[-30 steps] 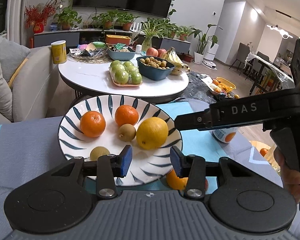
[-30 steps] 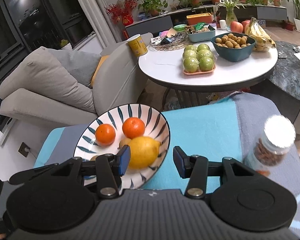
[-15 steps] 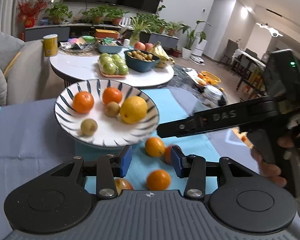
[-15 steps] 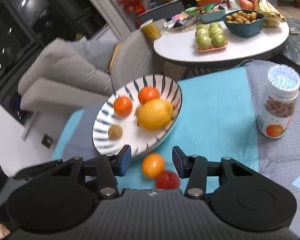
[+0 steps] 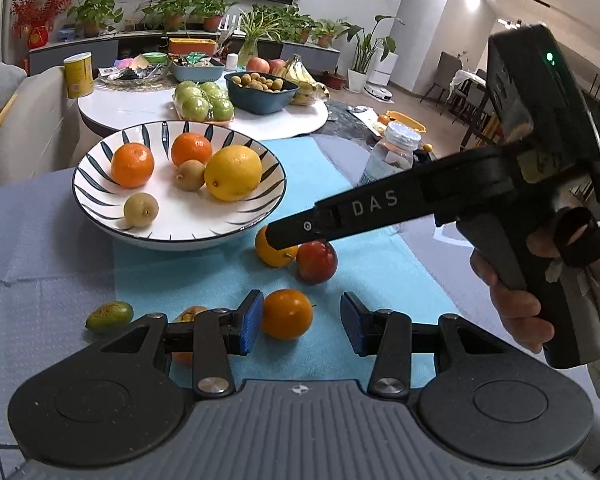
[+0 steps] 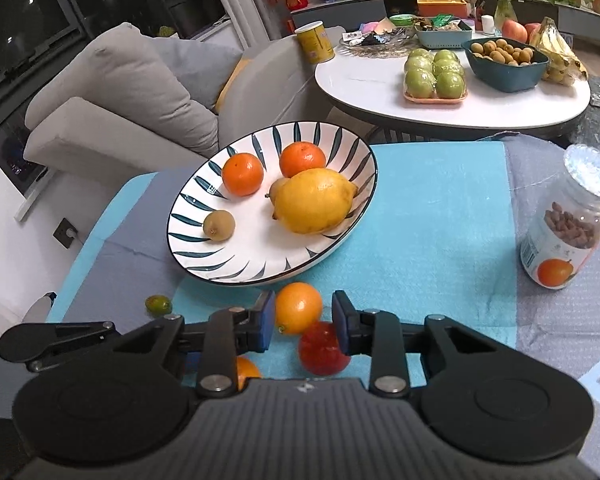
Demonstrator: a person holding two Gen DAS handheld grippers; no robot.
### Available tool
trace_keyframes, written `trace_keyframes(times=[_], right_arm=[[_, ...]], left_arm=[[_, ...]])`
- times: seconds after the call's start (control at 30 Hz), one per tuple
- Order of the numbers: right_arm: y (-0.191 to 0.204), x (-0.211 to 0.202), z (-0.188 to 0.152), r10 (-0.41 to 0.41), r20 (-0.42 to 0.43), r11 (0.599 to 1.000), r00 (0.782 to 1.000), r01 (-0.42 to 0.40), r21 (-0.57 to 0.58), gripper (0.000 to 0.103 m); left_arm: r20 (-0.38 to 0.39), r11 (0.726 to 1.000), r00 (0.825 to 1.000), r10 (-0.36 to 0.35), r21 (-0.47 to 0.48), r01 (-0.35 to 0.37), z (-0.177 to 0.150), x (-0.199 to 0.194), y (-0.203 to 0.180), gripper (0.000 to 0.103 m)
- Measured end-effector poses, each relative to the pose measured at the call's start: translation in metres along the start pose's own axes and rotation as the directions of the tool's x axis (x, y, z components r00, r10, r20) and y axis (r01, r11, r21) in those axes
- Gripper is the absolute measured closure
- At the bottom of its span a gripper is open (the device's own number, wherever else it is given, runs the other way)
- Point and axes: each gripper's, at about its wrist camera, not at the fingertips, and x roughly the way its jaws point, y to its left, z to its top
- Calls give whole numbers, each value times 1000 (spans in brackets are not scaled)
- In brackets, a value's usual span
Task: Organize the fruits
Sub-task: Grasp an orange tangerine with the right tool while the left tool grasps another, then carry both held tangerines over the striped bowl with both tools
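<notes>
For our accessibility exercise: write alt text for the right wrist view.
The right claw is closing around a small orange on a blue cloth, a red fruit beside it. Behind sits a striped plate holding a lemon.

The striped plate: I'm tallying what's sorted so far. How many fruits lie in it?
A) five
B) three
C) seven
A: the striped plate holds two oranges, one lemon and two small brownish fruits; the other fruits lie on the cloth.
</notes>
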Motion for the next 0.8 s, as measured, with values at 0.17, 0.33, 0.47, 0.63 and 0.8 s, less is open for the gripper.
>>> trace_keyframes(times=[0.17,0.33,0.47,0.63,0.8], right_arm=[[2,4,2,14,-15,1000,1000,-14,-6,38],[6,11,2,28,-29,1000,999,-28,-3,38],[6,10,2,27,-23,1000,999,-27,0,38],[4,7,0,25,-19,1000,1000,-24,19,39],[2,-3,-2,34,4,999,999,-34,35,43]], left_arm=[[-10,1000,1000,4,-10,-4,-1,3,3,63],[-19,1000,1000,6,-14,-6,-2,7,3,65],[-17,1000,1000,5,-17,-6,-1,7,4,68],[-14,999,1000,-7,-42,6,-3,6,8,73],[4,999,1000,-14,-46,14,-2,2,8,73]])
